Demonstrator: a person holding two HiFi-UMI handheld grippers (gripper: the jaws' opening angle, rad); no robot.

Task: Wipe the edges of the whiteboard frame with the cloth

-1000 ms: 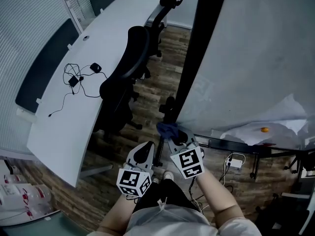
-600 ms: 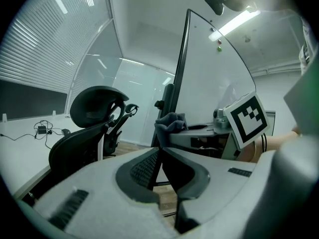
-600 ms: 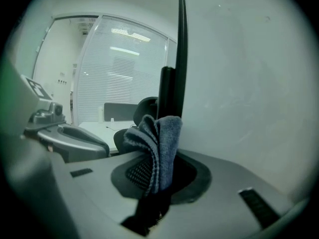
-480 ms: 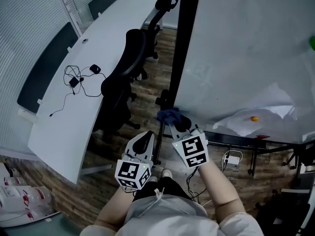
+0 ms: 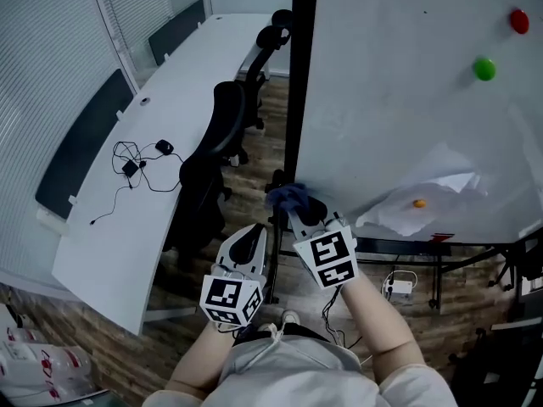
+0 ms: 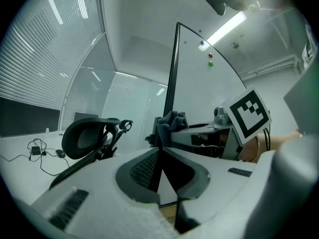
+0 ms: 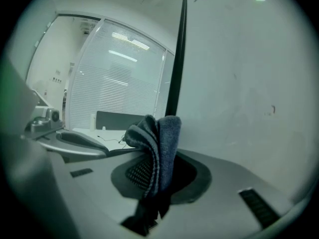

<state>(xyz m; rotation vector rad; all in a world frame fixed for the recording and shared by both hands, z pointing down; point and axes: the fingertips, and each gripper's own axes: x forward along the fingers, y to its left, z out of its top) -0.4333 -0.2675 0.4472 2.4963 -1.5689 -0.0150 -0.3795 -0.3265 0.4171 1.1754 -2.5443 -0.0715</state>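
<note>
The whiteboard (image 5: 399,125) stands upright with a black frame (image 5: 299,83) down its left edge. A dark blue cloth (image 5: 288,197) is bunched against the lower part of that edge. My right gripper (image 5: 293,209) is shut on it. In the right gripper view the cloth (image 7: 157,142) stands folded between the jaws, with the frame (image 7: 178,59) just behind it. My left gripper (image 5: 254,239) hangs lower left of the cloth, shut and holding nothing. In the left gripper view my left gripper (image 6: 159,156) has its jaws together, and beyond them are the cloth (image 6: 172,120) and the frame (image 6: 172,73).
A long white table (image 5: 110,227) with cables (image 5: 136,155) lies to the left. Black office chairs (image 5: 216,142) stand between it and the board. On the board are a red magnet (image 5: 518,20), a green magnet (image 5: 484,69) and a crumpled paper (image 5: 424,189). The stand's bar (image 5: 407,248) runs below.
The head view has tilted up, so more of the board and its magnets show. My right gripper with the cloth stays at the frame's left edge, slightly higher in view. The left gripper barely moved.
</note>
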